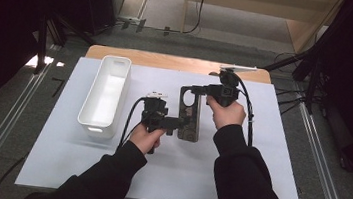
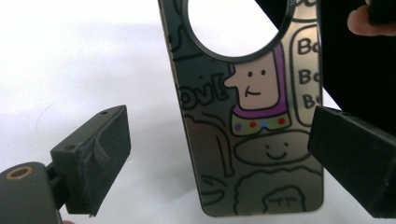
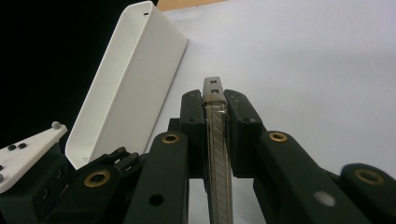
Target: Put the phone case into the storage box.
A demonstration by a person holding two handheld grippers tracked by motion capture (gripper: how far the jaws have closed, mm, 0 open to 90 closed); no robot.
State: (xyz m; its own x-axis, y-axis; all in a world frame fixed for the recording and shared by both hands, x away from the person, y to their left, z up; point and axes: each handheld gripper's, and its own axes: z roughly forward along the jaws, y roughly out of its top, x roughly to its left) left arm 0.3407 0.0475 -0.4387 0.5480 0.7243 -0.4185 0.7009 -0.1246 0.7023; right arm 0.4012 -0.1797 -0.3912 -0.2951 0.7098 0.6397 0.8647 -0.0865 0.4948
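Worktop [image 1: 255, 189]: white sheet over wood, the wood showing at far edge.

White bin [image 1: 105, 95]: long, rectangular, on left part of sheet, lengthwise away from person. In right gripper view it stands beyond the jaws at upper left.

Phone case [image 1: 189, 114]: dark, cartoon doodles, big round cutout at one end. Sits mid-sheet, right of bin, well apart from it, between the two grippers.

Right gripper [image 1: 197, 89]: at case's far end, reaching in from the right. Jaws narrow, clamped on case edge; in right gripper view the thin edge runs straight up between the pads [image 3: 192, 122], both pressing it.

Left gripper [image 1: 180, 123]: at case's near end. Jaws wide, one each side of case in left gripper view; left pad [image 2: 105, 154] clear of it w/ gap. Right pad contact: can't tell.
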